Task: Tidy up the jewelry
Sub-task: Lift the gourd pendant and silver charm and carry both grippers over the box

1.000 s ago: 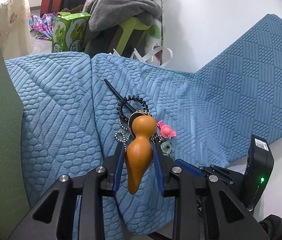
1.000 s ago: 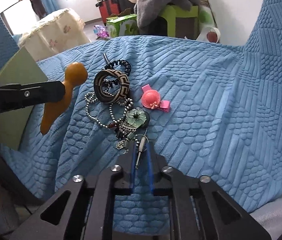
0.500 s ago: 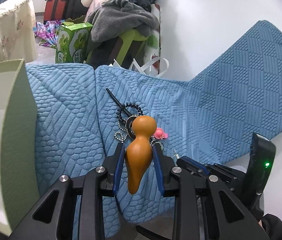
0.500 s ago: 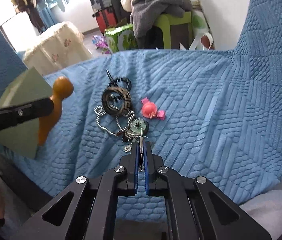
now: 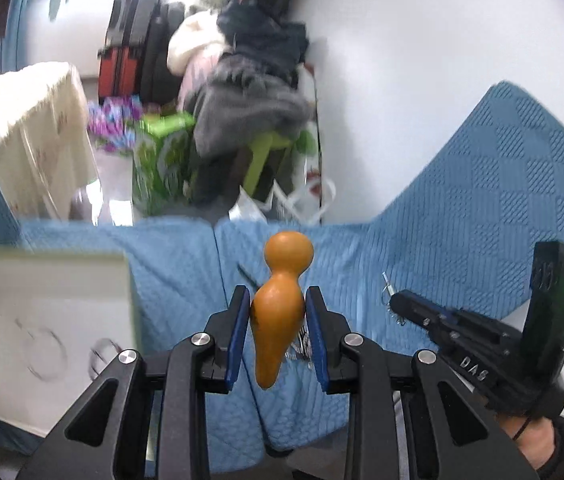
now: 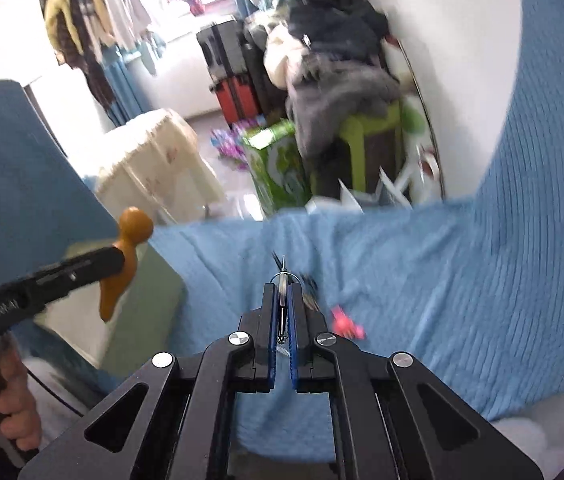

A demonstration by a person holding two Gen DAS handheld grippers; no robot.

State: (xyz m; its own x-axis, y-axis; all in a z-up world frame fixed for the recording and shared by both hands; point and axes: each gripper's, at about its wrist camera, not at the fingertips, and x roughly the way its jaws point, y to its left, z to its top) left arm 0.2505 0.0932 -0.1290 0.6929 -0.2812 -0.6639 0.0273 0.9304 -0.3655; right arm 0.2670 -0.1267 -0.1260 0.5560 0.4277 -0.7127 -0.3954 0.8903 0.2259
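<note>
the gourd (image 5: 278, 312) is clamped at its lower bulb between the blue pads of the left gripper (image 5: 278, 320), neck up, above the blue cover (image 5: 462, 240). the right gripper (image 6: 281, 312) is closed tight on a thin metal pin (image 6: 281, 280), whose looped tip juts just past the pads. a pale green box (image 5: 42, 312) is seen beside the cover's left part, open, with rings (image 5: 46, 348) lying inside, too blurred to tell apart. a pink clip (image 6: 344, 326) is left on the cover, near the right gripper
</note>
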